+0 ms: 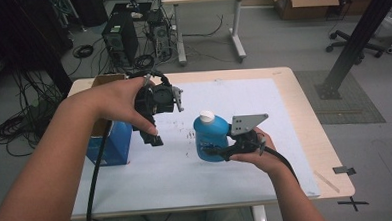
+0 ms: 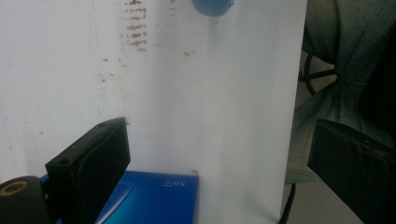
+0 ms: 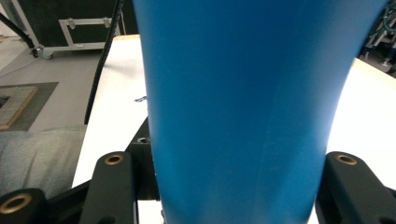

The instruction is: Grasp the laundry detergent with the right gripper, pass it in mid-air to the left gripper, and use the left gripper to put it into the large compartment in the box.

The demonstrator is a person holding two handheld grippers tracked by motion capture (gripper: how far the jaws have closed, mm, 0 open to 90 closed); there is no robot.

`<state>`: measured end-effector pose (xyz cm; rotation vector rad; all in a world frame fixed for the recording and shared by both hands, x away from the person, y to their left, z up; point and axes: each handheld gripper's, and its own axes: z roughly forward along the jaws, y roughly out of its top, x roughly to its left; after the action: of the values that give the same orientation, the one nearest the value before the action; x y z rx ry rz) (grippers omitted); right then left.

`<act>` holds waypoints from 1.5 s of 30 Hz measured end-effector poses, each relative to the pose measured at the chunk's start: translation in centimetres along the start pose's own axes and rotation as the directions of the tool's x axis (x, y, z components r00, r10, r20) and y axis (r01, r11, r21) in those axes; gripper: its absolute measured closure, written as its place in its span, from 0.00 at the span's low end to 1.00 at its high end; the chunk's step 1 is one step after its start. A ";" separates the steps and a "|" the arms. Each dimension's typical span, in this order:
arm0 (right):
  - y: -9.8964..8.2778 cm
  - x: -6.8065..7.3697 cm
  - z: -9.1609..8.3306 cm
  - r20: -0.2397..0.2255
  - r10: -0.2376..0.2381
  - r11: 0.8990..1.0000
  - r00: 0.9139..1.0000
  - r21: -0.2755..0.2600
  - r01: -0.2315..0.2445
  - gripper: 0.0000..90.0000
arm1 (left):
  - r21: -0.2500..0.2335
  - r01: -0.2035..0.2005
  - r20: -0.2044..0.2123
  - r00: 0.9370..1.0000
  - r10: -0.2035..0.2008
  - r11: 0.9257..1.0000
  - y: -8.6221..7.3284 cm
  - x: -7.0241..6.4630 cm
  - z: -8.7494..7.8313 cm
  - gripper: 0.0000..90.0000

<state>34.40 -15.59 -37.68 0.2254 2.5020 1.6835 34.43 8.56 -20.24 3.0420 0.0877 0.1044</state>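
While the right tongs [image 1: 225, 150] are clamping the blue bottle [image 1: 210, 139] around its body, holding it upright just above the desk's white sheet [image 1: 233, 99], the left tongs [image 1: 154, 123] are hanging released beside the blue box [image 1: 110, 144]. Best keeping that bottle level, white cap [image 1: 207, 116] pointing up.

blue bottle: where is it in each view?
High view: blue bottle right of centre, white cap up, held in the right tongs.
Left gripper view: its blue edge at top.
Right gripper view: blue body centre, between the jaws.
Shared landmark: white mat.
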 end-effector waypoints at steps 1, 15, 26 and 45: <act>0.0 0.0 0.2 -0.004 -0.002 1.000 1.000 0.001 0.002 0.49 | 0.002 -0.001 0.001 1.000 0.001 1.000 0.1 0.0 0.0 0.06; -0.1 0.0 2.4 -0.039 -0.005 1.000 0.999 0.011 0.006 0.49 | 0.016 -0.017 0.008 1.000 0.017 1.000 1.0 -0.1 0.6 0.06; -0.1 -0.2 3.8 -0.054 0.001 1.000 0.999 0.007 0.000 0.49 | 0.024 -0.027 0.011 1.000 0.027 0.999 1.6 -0.3 0.8 0.06; 1.1 0.6 5.6 -0.102 -0.033 0.999 0.994 -0.014 0.031 0.49 | 0.053 -0.028 0.014 1.000 0.027 0.998 2.7 -0.2 1.6 0.06</act>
<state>34.85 -9.96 -38.82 0.1000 2.5515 1.7401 34.46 5.67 -21.60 3.0975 0.0485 0.0855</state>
